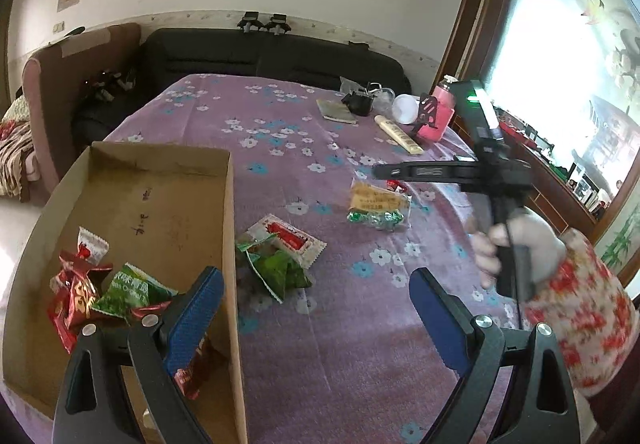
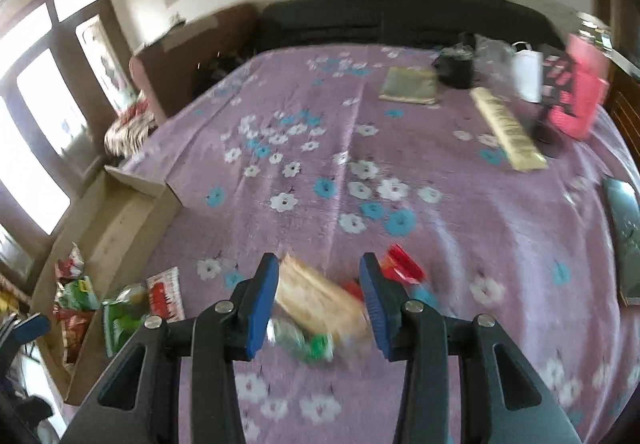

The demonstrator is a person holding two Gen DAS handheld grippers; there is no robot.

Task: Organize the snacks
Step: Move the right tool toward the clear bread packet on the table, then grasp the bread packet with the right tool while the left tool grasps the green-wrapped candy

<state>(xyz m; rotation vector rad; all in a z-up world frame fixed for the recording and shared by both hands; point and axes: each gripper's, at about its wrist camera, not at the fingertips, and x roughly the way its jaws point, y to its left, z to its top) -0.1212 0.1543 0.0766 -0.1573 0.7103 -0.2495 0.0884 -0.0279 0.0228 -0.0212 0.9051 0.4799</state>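
On a table draped in a purple floral cloth (image 1: 340, 324), a cardboard box (image 1: 168, 187) holds several red and green snack packets (image 1: 100, 284); two packets (image 1: 280, 256) lie just outside its wall; a yellow-and-green snack bag (image 2: 320, 308) sits between the right gripper's (image 2: 320, 304) parted fingers, contact unclear through blur; the left gripper (image 1: 316, 320) gapes empty; a dark sofa (image 1: 260, 55) stands behind.

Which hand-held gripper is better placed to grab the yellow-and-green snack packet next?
Right. The right hand-held gripper hovers directly over the yellow-and-green snack packet, jaws open on either side of it. The left hand-held gripper sits at the cardboard box edge, well short of that packet.
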